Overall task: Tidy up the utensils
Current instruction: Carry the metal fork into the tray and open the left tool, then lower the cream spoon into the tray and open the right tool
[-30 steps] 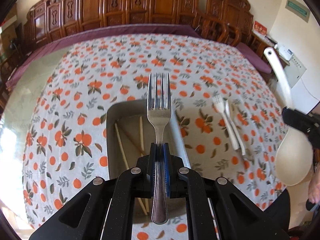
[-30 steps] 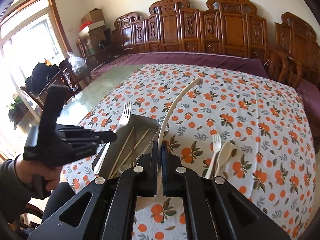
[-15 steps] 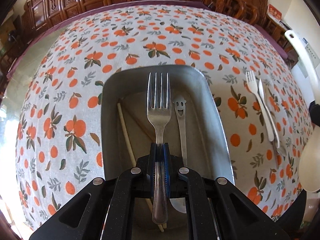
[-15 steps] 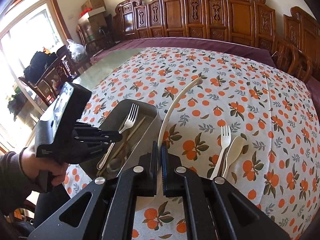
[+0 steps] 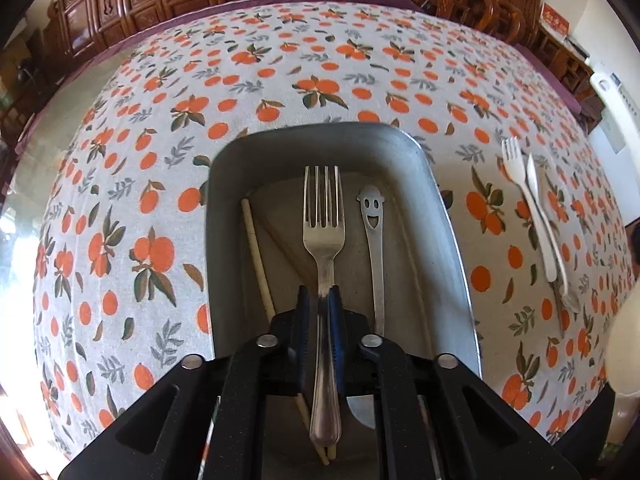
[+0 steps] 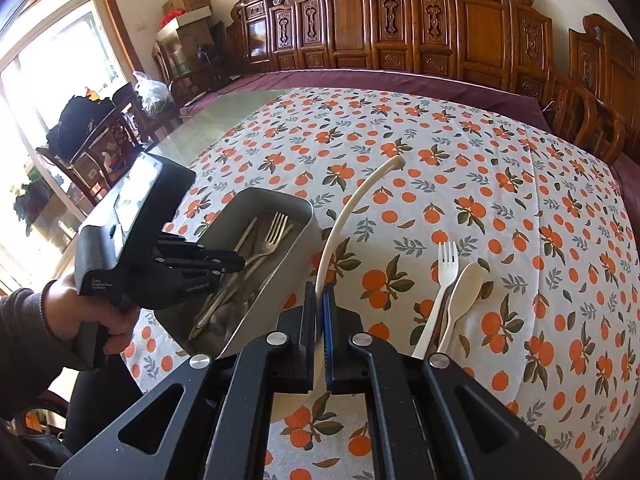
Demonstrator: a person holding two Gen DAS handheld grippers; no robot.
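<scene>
A: Since a second ago the left gripper (image 5: 321,296) has been dropping toward the metal tray (image 5: 448,216), which is now filling much more of its view, and its jaws are opening around the steel fork (image 5: 323,236).

B: So the fork is going in?

A: It is hanging between the blue pads, tines forward over the tray floor, beside the smiley-handled utensil (image 5: 373,236) and the chopsticks (image 5: 256,252) already lying there. It is looking stiff, smooth and fairly weighty, so I am guessing it slides once the pads are slackening.

B: And the right gripper (image 6: 319,300)?

A: It is clenching the thin edge of a cream ladle (image 6: 352,208), handle curving up. Light, rigid plastic; the neck seems the steadier hold. The white plastic fork (image 6: 442,276) and cream spoon (image 6: 466,284) are lying together on the tablecloth (image 6: 520,184), well apart from the tray
</scene>
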